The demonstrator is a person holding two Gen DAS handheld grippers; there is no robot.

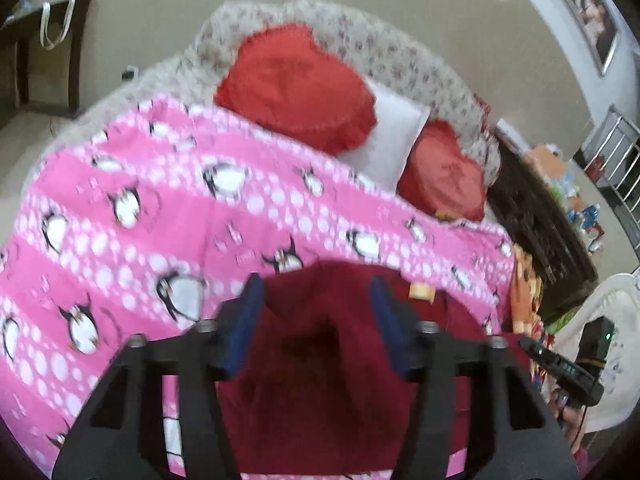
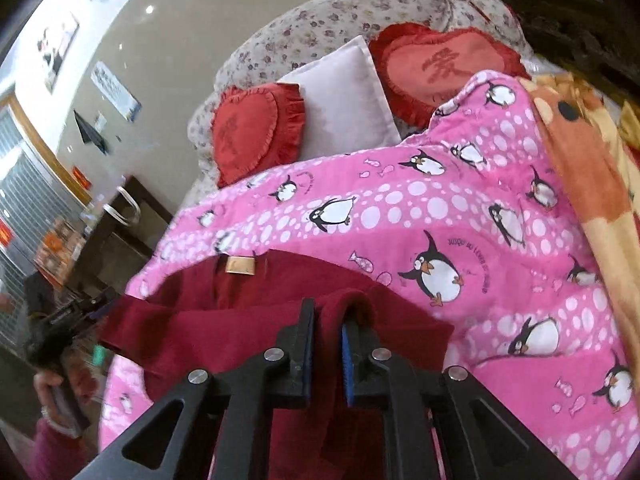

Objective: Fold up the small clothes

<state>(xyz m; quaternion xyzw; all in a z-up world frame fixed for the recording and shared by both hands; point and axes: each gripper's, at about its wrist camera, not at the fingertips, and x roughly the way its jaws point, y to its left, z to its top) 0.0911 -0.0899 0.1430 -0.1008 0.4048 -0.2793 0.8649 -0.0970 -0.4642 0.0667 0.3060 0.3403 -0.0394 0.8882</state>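
Note:
A dark red garment (image 2: 224, 312) with a tan label (image 2: 240, 266) lies on the pink penguin blanket (image 2: 460, 216). My right gripper (image 2: 329, 316) is shut on a raised fold of the garment's edge, cloth pinched between the blue pads (image 2: 347, 344). In the left wrist view the same garment (image 1: 320, 360) fills the space between the fingers of my left gripper (image 1: 318, 292), whose jaws stand wide apart around the cloth. The label (image 1: 422, 292) shows just beyond the right finger.
Two red heart cushions (image 1: 296, 88) (image 1: 444, 172) and a white pillow (image 1: 388, 140) lie at the bed's head on floral bedding (image 1: 400, 60). An orange cartoon blanket (image 2: 580, 168) lies to the right. A dark cabinet (image 1: 536, 220) stands beside the bed.

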